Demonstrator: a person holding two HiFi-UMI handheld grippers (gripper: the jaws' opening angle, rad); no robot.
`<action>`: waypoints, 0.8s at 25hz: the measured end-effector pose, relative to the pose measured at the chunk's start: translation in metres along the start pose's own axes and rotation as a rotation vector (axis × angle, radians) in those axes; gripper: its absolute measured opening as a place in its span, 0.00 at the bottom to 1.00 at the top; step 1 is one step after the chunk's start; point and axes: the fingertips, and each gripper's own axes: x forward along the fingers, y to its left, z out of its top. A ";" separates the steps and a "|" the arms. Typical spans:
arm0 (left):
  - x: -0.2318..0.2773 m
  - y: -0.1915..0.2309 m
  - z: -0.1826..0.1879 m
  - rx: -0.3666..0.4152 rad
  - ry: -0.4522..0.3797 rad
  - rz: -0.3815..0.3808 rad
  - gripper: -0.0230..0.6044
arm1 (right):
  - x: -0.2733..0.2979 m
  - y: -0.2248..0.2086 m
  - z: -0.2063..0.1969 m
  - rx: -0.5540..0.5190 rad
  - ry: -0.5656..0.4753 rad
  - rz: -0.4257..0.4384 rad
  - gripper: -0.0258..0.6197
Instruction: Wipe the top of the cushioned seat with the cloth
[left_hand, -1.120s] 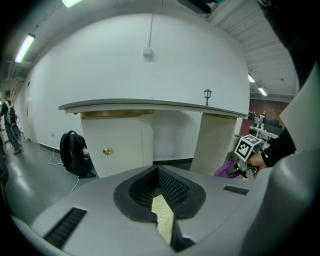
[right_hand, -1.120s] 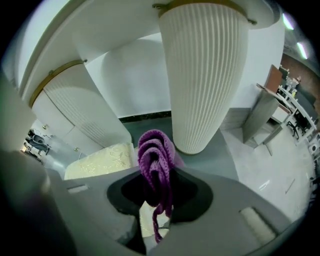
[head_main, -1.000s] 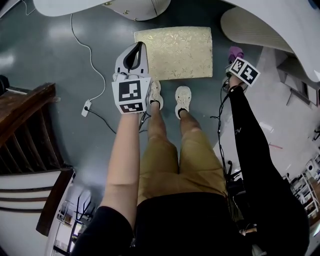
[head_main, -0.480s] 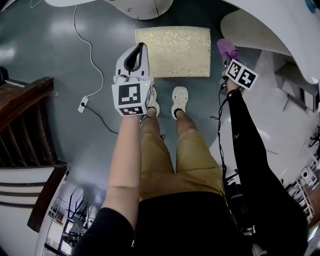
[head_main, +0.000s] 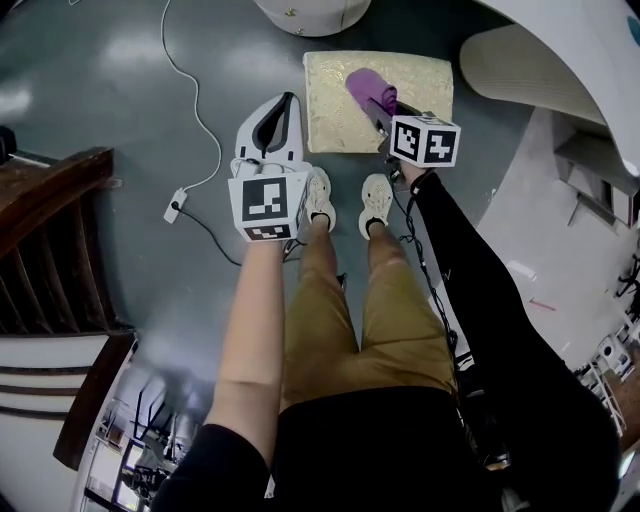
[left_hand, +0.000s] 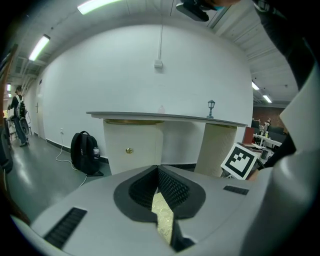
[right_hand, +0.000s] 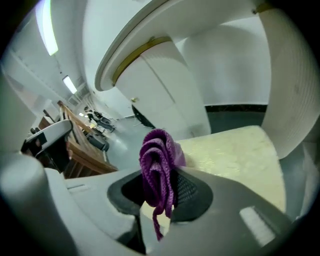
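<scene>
Cloth (right_hand: 157, 165) in right claw (right_hand: 159, 199) — over seat (head_main: 330, 105)

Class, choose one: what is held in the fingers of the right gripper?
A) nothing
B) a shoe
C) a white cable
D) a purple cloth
D: the right gripper is shut on a bunched purple cloth, with the gold cushioned seat just beyond it.

Right gripper (head_main: 378, 108) is out over the pale gold patterned cushioned seat (head_main: 425, 88), purple knitted cloth (head_main: 364, 86) bunched at its tip. Left gripper (head_main: 282, 108) hangs just beside the seat's left edge, above grey floor (head_main: 120, 120).
</scene>
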 end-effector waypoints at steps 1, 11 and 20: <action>-0.003 0.007 -0.003 0.000 0.004 0.002 0.05 | 0.014 0.023 -0.007 -0.008 0.023 0.055 0.18; -0.019 0.043 -0.030 -0.003 0.032 0.004 0.05 | 0.092 0.044 -0.052 -0.001 0.230 -0.045 0.18; 0.005 0.016 -0.026 0.026 0.047 -0.051 0.05 | 0.037 -0.051 -0.034 0.035 0.162 -0.214 0.18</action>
